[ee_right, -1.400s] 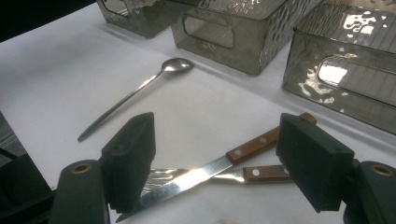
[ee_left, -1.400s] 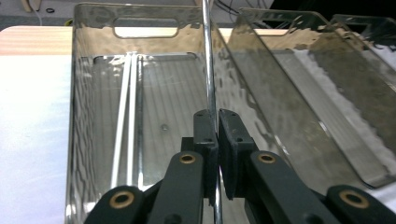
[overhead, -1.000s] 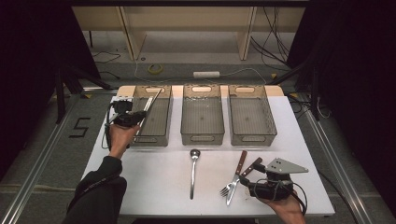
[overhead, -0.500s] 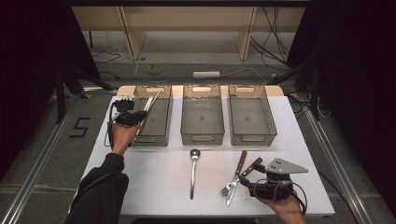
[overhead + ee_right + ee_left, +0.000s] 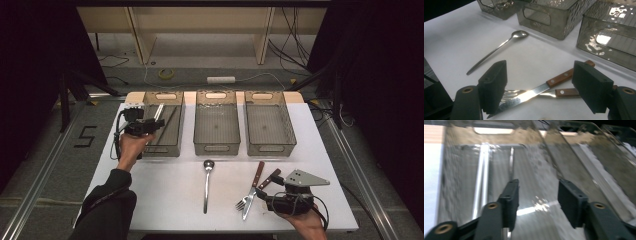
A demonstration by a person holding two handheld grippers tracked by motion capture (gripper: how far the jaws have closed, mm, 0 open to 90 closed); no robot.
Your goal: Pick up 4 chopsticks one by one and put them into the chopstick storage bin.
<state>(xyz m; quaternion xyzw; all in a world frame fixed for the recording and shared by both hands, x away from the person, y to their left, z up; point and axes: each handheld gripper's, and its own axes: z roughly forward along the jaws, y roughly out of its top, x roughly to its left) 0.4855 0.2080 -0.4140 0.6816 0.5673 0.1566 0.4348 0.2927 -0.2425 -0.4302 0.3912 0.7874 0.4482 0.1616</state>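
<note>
The person's left arm in a dark sleeve (image 5: 107, 205) is reaching forward, its bare hand (image 5: 129, 148) gripping the black two-jaw left gripper (image 5: 152, 125) with jaws standing apart. The right hand (image 5: 305, 225) is staying low near the table's front edge, holding the black right gripper (image 5: 260, 192) under its grey three-cornered plate, jaws spread wide.

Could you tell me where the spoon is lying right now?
In the high view the spoon lies on the table's near middle, before the middle bin, left of the fork.

Lab recording setup. Black curtains (image 5: 30, 75) all round, loose cables (image 5: 295, 40) on the floor. White table (image 5: 165, 190) on metal rails (image 5: 35, 195).
</note>
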